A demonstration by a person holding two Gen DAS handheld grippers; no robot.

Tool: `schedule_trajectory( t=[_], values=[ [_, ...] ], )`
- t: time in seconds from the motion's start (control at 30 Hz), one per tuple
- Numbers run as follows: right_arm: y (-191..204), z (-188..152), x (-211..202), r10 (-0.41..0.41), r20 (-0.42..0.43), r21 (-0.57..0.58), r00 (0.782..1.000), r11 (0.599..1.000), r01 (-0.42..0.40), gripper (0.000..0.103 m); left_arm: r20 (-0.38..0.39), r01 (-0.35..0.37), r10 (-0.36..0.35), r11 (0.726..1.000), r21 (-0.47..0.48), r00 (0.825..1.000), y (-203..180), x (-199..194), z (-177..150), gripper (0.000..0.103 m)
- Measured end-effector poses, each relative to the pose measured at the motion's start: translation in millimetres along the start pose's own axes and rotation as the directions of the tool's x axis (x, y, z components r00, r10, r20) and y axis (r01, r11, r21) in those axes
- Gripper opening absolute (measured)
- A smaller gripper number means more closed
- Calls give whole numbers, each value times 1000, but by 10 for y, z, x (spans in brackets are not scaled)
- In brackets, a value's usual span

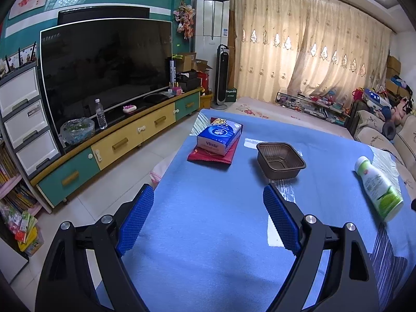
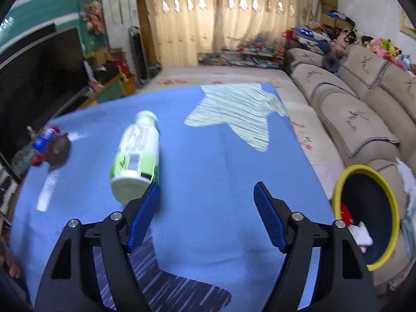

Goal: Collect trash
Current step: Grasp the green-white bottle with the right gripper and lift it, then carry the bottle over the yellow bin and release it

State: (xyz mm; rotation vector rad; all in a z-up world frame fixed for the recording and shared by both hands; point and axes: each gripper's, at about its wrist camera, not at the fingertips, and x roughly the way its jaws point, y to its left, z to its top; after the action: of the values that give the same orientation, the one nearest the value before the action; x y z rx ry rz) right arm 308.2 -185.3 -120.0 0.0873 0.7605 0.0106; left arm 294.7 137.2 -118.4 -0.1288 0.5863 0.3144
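A white and green plastic bottle (image 2: 136, 156) lies on its side on the blue tablecloth (image 2: 221, 161), just ahead and left of my open, empty right gripper (image 2: 206, 191); its base nearly touches the left finger. The same bottle (image 1: 378, 187) lies at the right edge in the left wrist view. A brown plastic tray (image 1: 280, 159) stands ahead of my open, empty left gripper (image 1: 208, 192). A blue tissue pack (image 1: 219, 136) rests on a red packet (image 1: 212, 156) at the far left of the table. A yellow-rimmed trash bin (image 2: 368, 215) holding some scraps stands right of the table.
A TV (image 1: 104, 67) on a low cabinet (image 1: 117, 143) lines the left wall. A beige sofa (image 2: 351, 111) runs along the right. Curtains (image 1: 312, 46) and floor clutter fill the back. The table edge drops to tiled floor (image 1: 85, 208) at left.
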Motion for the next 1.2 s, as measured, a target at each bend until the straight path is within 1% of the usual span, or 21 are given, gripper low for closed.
schedule_trajectory(
  t=[0.07,0.13,0.27,0.33,0.4,0.6,0.67,0.73,0.8,0.97,1.2],
  values=[
    [48,29,-19,51,14,-11,999,999,-51,71,5,2,-2,1000,8,1000,-17,-3,2,85],
    [156,69,-4,103,21,-25,994,994,-103,74,10,5,-5,1000,14,1000,-28,-16,5,85],
    [456,89,49,149,28,-69,988,987,-147,74,8,10,-10,1000,18,1000,-41,-13,3,85],
    [622,75,83,144,40,-111,989,984,-138,77,5,14,-14,1000,16,1000,-40,-12,1,85],
    [748,63,180,117,28,-142,993,983,-112,77,4,18,-18,1000,14,1000,-35,-14,0,85],
    [764,47,432,71,-29,-134,997,988,-74,77,-1,26,-26,1000,13,1000,-34,-2,-5,85],
    [732,28,481,63,-43,-128,997,989,-68,71,-1,28,-28,999,16,1000,-42,-2,-8,85],
    [699,26,521,71,-53,-116,996,990,-77,60,-1,26,-26,999,19,1000,-48,-2,-9,85],
    [675,29,533,81,-56,-111,995,990,-87,51,-3,26,-26,999,20,1000,-48,6,-4,85],
    [645,23,498,116,-57,-115,992,986,-122,50,-2,27,-27,999,20,1000,-43,7,-4,85],
    [460,101,-7,185,16,-87,983,979,-183,50,0,34,-34,999,29,999,-65,4,-1,85]
  ],
)
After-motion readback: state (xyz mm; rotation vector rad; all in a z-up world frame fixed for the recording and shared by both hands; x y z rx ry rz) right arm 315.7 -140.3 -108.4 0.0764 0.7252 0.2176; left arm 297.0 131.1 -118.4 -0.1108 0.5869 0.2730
